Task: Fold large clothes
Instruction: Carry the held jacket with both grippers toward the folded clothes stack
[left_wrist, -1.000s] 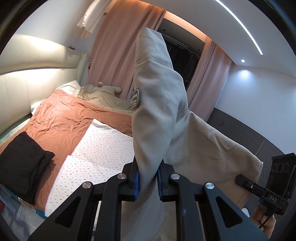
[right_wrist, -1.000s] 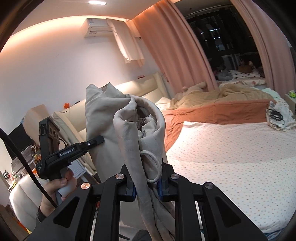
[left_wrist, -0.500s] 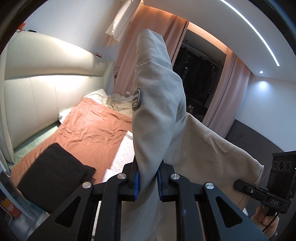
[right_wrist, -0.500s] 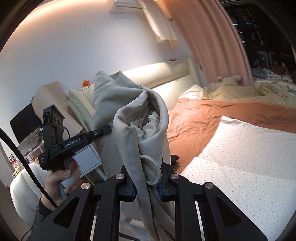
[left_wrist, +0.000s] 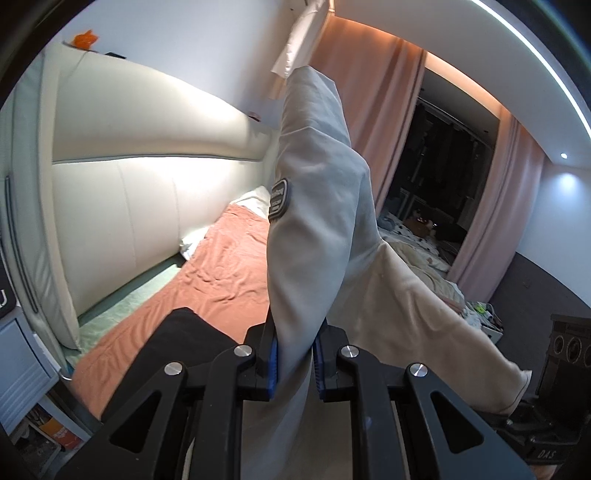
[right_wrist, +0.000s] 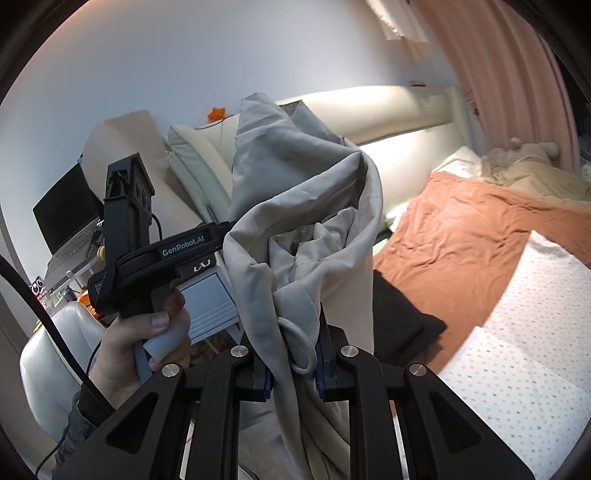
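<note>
A large beige-grey garment (left_wrist: 314, 206) hangs in the air between my two grippers. My left gripper (left_wrist: 295, 362) is shut on one fold of it; a dark oval badge (left_wrist: 279, 199) shows on the cloth above the jaws. In the right wrist view, my right gripper (right_wrist: 294, 365) is shut on a bunched part of the garment (right_wrist: 306, 206), with a cord loop (right_wrist: 299, 347) caught between the pads. There the left gripper reaches into the cloth from the left, held by a hand (right_wrist: 136, 343); its fingertips are hidden in the folds.
Below lies a bed with a rust-orange sheet (right_wrist: 461, 240) and a dotted white cover (right_wrist: 517, 350). A folded black garment (left_wrist: 184, 339) rests near its edge. A cream padded headboard (left_wrist: 129, 184) stands behind; a white nightstand (right_wrist: 207, 299) and a laptop (right_wrist: 66, 221) are left.
Both hands have swept sideways with the garment, so the views now face the headboard and the black folded garment is closer. Both grips are unchanged.
</note>
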